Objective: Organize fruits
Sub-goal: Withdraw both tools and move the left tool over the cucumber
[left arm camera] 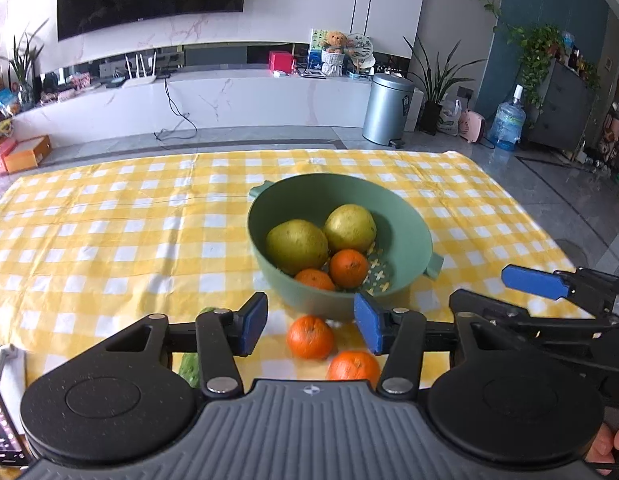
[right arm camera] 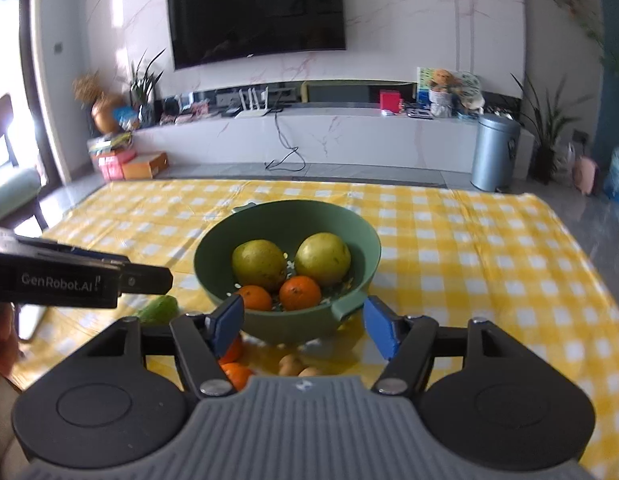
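A green colander bowl [left arm camera: 405, 224] stands on the yellow checked tablecloth [left arm camera: 109, 240] and holds two yellow-green pears [left arm camera: 296, 246] and two oranges [left arm camera: 348, 268]. My left gripper [left arm camera: 311, 326] is open, just above two loose oranges [left arm camera: 310, 337] lying in front of the bowl. A green fruit [left arm camera: 189, 368] is partly hidden behind its left finger. My right gripper [right arm camera: 303, 326] is open and empty at the bowl's [right arm camera: 213, 248] near rim. Below it lie loose oranges [right arm camera: 234, 372] and small brown fruits [right arm camera: 291, 365].
The right gripper's blue pad [left arm camera: 533, 280] shows to the right of the bowl in the left wrist view. The left gripper's body [right arm camera: 69, 280] reaches in from the left in the right wrist view, above a green fruit [right arm camera: 159, 309]. Floor lies beyond the table's far edge.
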